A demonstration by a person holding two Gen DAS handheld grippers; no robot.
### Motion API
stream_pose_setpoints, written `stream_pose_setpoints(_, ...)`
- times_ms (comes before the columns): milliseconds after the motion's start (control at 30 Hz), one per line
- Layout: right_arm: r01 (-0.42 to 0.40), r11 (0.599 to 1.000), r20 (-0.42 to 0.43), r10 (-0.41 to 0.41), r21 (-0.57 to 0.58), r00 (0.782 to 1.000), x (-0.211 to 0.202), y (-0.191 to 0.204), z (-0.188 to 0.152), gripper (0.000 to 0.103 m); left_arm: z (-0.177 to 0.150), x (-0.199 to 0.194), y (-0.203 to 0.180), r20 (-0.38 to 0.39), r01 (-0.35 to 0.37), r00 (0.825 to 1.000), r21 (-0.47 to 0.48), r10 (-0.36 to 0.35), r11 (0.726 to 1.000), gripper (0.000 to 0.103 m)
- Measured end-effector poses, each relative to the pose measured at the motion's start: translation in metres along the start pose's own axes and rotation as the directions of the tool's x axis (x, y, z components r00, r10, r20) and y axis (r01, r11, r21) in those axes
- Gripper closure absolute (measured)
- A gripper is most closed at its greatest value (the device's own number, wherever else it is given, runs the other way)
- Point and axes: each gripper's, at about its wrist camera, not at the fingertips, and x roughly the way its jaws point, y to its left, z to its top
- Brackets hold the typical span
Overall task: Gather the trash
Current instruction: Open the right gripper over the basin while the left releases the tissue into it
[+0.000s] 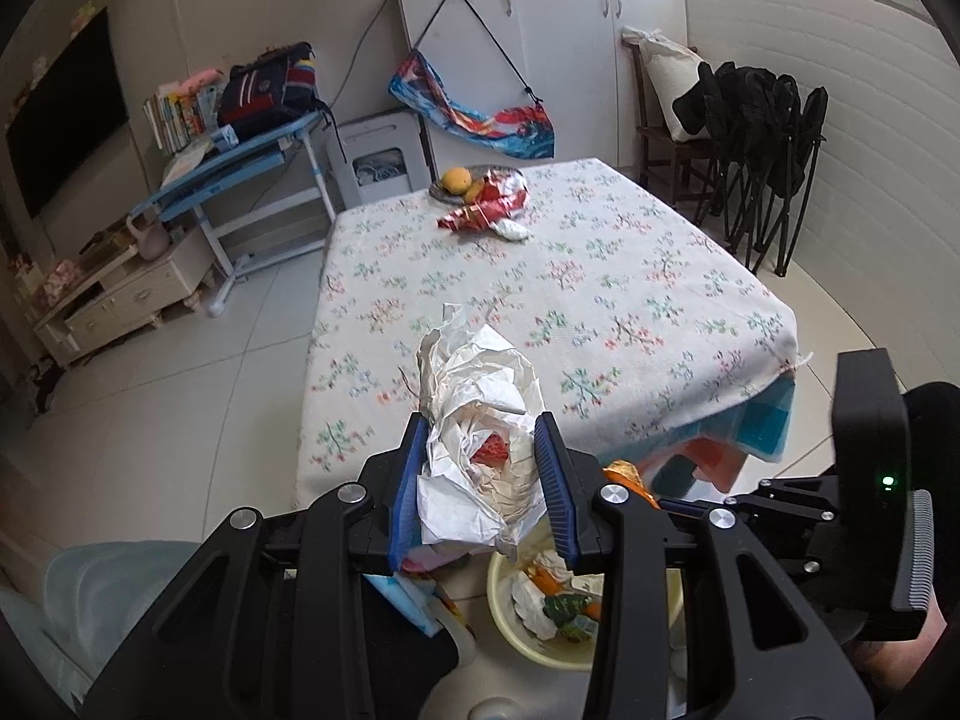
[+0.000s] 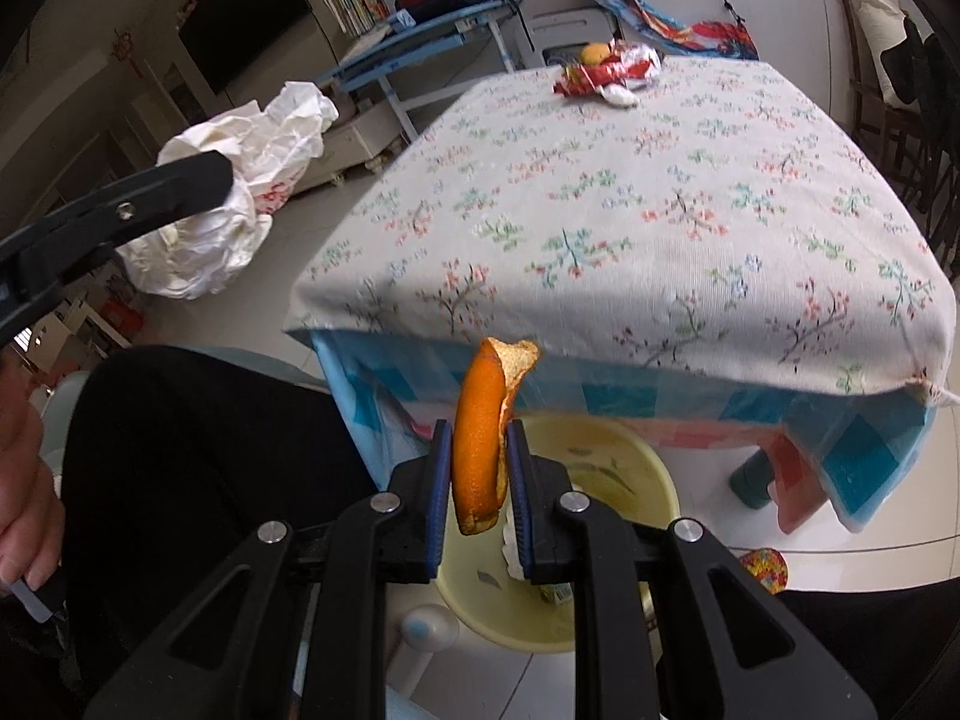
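My left gripper (image 1: pixel 483 438) is shut on a crumpled white paper wad (image 1: pixel 480 420) with a red spot, held in the air above a pale yellow basin (image 1: pixel 510 630) on the floor that holds scraps. The wad also shows in the right wrist view (image 2: pixel 228 198). My right gripper (image 2: pixel 478 438) is shut on an orange peel (image 2: pixel 480 420), held upright above the same basin (image 2: pixel 636 468). A red and white snack wrapper (image 1: pixel 486 207) and a white tissue (image 1: pixel 510 230) lie at the table's far end.
The table (image 1: pixel 600 300) has a floral cloth. A plate with oranges (image 1: pixel 459 183) sits at its far edge. A chair and folded black chairs (image 1: pixel 762 138) stand right. A blue desk (image 1: pixel 240 168) and a low cabinet (image 1: pixel 120 294) stand left. Tiled floor surrounds.
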Motion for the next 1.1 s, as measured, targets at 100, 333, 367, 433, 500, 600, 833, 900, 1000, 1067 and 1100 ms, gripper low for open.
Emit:
stream_pose_setpoints(100, 0.012, 1.000, -0.027, -0.013, -0.005, 1.000, 0.007, 0.000, -0.004, 0.083, -0.008, 0.008, -0.003, -0.032, 0.016, 0.999, -0.013, -0.017, 1.000, 0.068)
stream_pose_setpoints(333, 0.047, 0.999, -0.093, -0.049, -0.026, 0.994, 0.024, 0.000, -0.010, 0.077, -0.030, 0.034, -0.012, -0.107, 0.043, 0.993, -0.043, -0.048, 0.998, 0.068)
stream_pose_setpoints(367, 0.051, 0.999, -0.094, -0.052, -0.020, 0.994, 0.024, -0.001, -0.011, 0.076, -0.033, 0.038, -0.012, -0.118, 0.045, 0.992, -0.047, -0.051, 0.998, 0.068)
stream_pose_setpoints(433, 0.056, 0.998, -0.092, -0.057, -0.007, 0.994, 0.024, -0.004, -0.011, 0.075, -0.038, 0.044, -0.013, -0.134, 0.047, 0.990, -0.055, -0.054, 0.997, 0.068)
stream_pose_setpoints(500, 0.064, 0.998, -0.089, -0.063, 0.005, 0.994, 0.023, -0.007, -0.011, 0.074, -0.041, 0.048, -0.012, -0.146, 0.049, 0.988, -0.063, -0.058, 0.997, 0.068)
stream_pose_setpoints(600, 0.074, 0.997, -0.078, -0.073, 0.021, 0.994, 0.019, -0.010, -0.009, 0.069, -0.045, 0.053, -0.013, -0.160, 0.052, 0.985, -0.067, -0.062, 0.996, 0.068)
stream_pose_setpoints(833, 0.101, 0.991, 0.012, -0.102, 0.084, 0.995, 0.002, -0.022, -0.003, 0.057, -0.053, 0.059, -0.020, -0.183, 0.062, 0.981, -0.055, -0.071, 0.997, 0.068)
stream_pose_setpoints(900, 0.110, 0.989, 0.052, -0.115, 0.096, 0.992, -0.006, -0.024, -0.001, 0.055, -0.055, 0.061, -0.023, -0.191, 0.067, 0.979, -0.047, -0.074, 0.997, 0.068)
stream_pose_setpoints(1000, 0.116, 0.987, 0.102, -0.128, 0.112, 0.987, -0.015, -0.027, 0.002, 0.053, -0.059, 0.064, -0.030, -0.208, 0.078, 0.975, -0.031, -0.083, 0.996, 0.068)
stream_pose_setpoints(1067, 0.120, 0.985, 0.130, -0.136, 0.123, 0.982, -0.019, -0.029, 0.002, 0.051, -0.062, 0.068, -0.033, -0.225, 0.088, 0.970, -0.021, -0.090, 0.996, 0.067)
stream_pose_setpoints(1100, 0.122, 0.984, 0.142, -0.140, 0.130, 0.980, -0.022, -0.030, 0.003, 0.050, -0.064, 0.070, -0.035, -0.238, 0.097, 0.966, -0.017, -0.098, 0.995, 0.066)
